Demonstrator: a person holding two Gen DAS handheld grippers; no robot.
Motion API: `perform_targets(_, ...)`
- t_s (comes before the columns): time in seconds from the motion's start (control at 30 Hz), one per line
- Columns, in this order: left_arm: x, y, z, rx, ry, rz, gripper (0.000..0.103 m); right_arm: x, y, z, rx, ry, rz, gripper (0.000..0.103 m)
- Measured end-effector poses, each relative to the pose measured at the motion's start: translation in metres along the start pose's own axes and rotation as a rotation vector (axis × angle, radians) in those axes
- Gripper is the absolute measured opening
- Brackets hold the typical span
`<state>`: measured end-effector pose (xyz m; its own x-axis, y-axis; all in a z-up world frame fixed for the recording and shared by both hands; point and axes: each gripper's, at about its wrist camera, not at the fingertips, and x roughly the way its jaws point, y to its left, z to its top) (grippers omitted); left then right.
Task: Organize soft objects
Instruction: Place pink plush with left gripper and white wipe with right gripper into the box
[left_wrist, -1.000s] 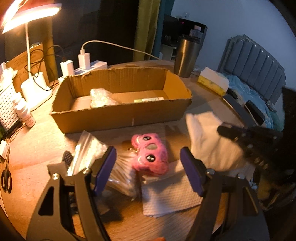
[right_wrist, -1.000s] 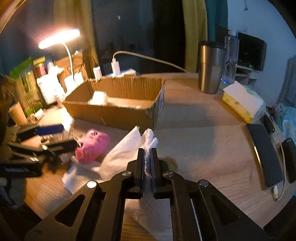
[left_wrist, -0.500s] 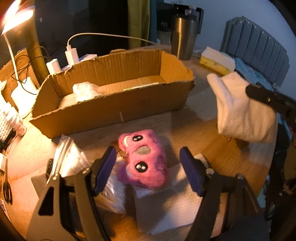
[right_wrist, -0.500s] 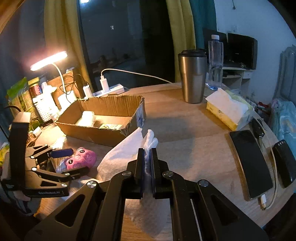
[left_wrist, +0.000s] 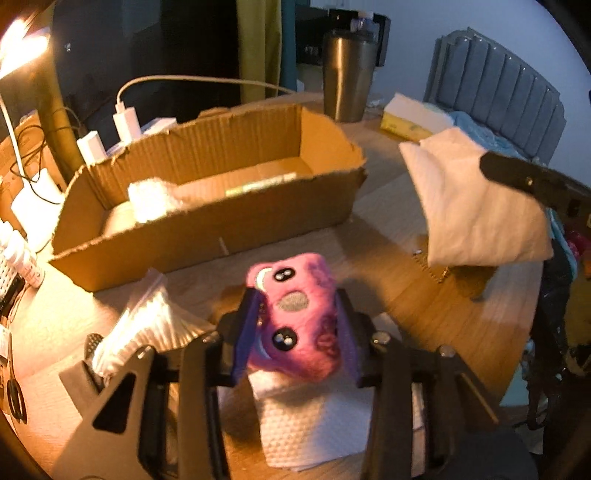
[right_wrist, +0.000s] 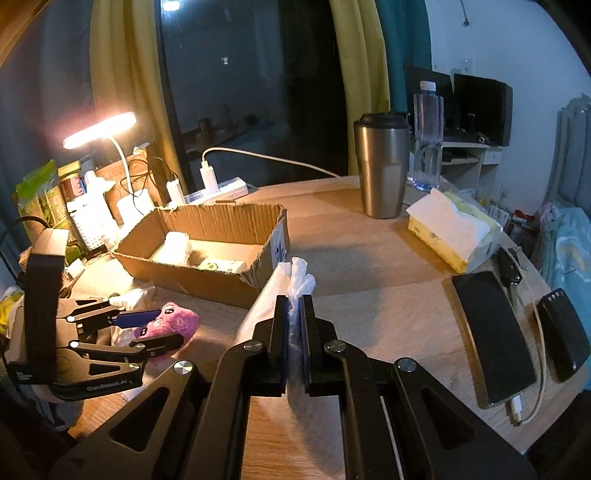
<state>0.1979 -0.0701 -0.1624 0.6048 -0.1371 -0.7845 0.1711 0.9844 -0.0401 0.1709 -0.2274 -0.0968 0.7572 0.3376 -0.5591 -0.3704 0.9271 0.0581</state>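
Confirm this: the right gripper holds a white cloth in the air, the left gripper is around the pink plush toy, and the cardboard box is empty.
The cardboard box is not empty: the right wrist view shows white bundles inside. The right gripper does hold the white cloth up, and the left gripper is closing around the pink plush toy.
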Motion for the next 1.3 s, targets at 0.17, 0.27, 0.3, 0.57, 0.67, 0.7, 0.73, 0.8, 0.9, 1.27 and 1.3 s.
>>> perform_targets(0.17,-0.022,0.002,0.009,-0.009,-0.057,-0.022,0.041,-0.008,0.005,0.008,-0.013,-0.024,-0.004,0.006)
perform_targets(0.27,-0.037,0.005,0.015,-0.015,-0.098,-0.031,0.041,-0.012,0.01,0.016,-0.024,-0.043,-0.006,0.006)
perform_targets(0.3,-0.04,0.005,0.017,-0.017,-0.109,-0.034,0.041,-0.013,0.012,0.019,-0.028,-0.048,-0.006,0.006)
perform_targets(0.57,-0.073,0.018,0.028,-0.046,-0.201,-0.07,0.041,-0.025,0.023,0.039,-0.05,-0.093,0.002,0.006)
perform_targets(0.67,-0.082,0.026,0.032,-0.058,-0.229,-0.069,0.041,-0.025,0.029,0.047,-0.063,-0.101,0.0,0.006)
perform_targets(0.7,-0.084,0.029,0.034,-0.063,-0.238,-0.067,0.041,-0.024,0.03,0.049,-0.067,-0.103,0.0,0.006)
perform_targets(0.73,-0.087,0.033,0.036,-0.068,-0.247,-0.067,0.041,-0.023,0.032,0.052,-0.072,-0.106,0.0,0.006)
perform_targets(0.8,-0.091,0.04,0.04,-0.075,-0.262,-0.064,0.041,-0.021,0.036,0.057,-0.079,-0.11,0.001,0.006)
perform_targets(0.9,-0.096,0.049,0.045,-0.08,-0.286,-0.058,0.041,-0.018,0.04,0.065,-0.089,-0.117,0.002,0.006)
perform_targets(1.27,-0.1,0.075,0.069,-0.111,-0.345,-0.056,0.041,0.011,0.054,0.094,-0.123,-0.117,0.025,0.006)
perform_targets(1.3,-0.099,0.077,0.071,-0.114,-0.347,-0.056,0.041,0.014,0.055,0.096,-0.125,-0.116,0.027,0.006)
